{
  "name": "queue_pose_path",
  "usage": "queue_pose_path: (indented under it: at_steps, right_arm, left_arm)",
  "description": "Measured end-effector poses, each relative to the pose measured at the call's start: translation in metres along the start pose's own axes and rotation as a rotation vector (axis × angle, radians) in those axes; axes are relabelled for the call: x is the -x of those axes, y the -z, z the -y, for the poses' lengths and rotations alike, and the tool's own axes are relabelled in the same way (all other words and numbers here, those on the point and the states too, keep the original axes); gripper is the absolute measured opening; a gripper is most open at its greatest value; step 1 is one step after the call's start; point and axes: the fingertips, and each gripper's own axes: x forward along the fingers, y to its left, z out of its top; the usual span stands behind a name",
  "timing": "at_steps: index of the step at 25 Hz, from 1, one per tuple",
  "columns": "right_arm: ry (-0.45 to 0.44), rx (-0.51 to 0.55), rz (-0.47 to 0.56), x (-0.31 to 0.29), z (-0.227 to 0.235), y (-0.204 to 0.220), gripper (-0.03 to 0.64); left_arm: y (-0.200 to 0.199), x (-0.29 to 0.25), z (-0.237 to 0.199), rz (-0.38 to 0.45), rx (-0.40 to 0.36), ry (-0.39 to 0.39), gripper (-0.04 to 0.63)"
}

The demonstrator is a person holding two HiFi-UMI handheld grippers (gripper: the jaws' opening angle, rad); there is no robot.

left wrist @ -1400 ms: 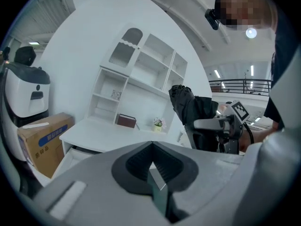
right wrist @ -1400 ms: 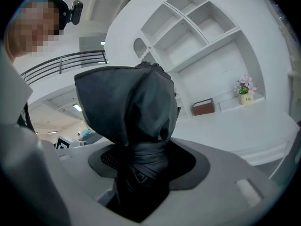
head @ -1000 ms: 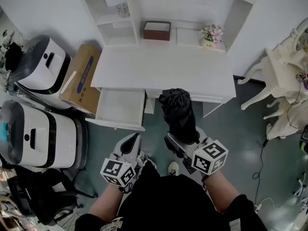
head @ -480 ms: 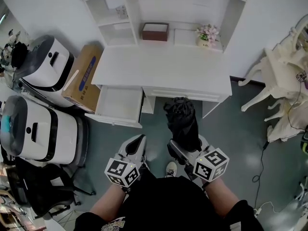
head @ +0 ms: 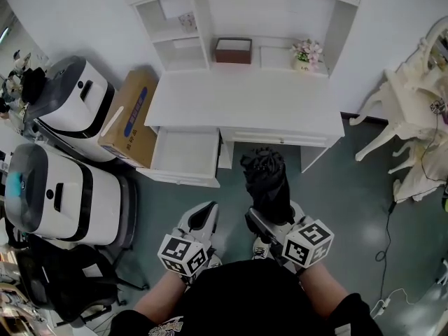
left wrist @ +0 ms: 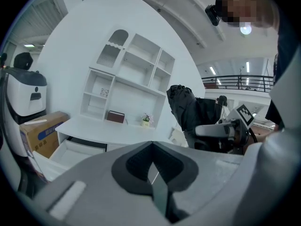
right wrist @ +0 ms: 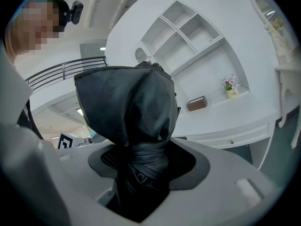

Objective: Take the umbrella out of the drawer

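1. Two grippers are in my hands. My right gripper [head: 274, 217] has its fingers clenched on the folded black umbrella [head: 264, 177]. The right gripper view shows the bunched fabric pinched between them at its narrow, wrapped part.
2. My left gripper [head: 201, 219] carries nothing. Its fingers are pressed together at the tips, with only an empty hollow behind them.
3. Location of the task item: the umbrella stands roughly upright out of my right fingers, over the floor in front of the white surface [head: 245, 103]. It is well apart from the drawer [head: 185, 156] and touches neither.
4. The drawer, under the left end of the surface, stands pulled out. The part I can see holds nothing.
5. Step in hand, in my judgement: removal is done. The umbrella is clear of the drawer and is simply being carried.
6. Next move, in my judgement: keep the right fingers firm, since the fabric is soft and may slip, and find a place to set it down. The bare surface is nearest. The free left gripper could push the drawer shut.
7. Writing: the cardboard box [head: 129, 117] beside the surface bears blue print, too small to read. The flower pot [head: 306, 53] on the shelf has a label, also illegible. The cubes on both grippers show black-and-white square markers and no text. No brand found on the umbrella.
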Motion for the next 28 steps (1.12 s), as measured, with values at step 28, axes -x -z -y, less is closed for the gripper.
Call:
queue_pose_path:
  at_steps: [28]
  right_arm:
    - [0.047,-0.025,-0.011,-0.066,-0.142,0.079,0.287]
  left_arm:
    - [0.030,0.140,-0.080,-0.016,0.019,0.076,0.000]
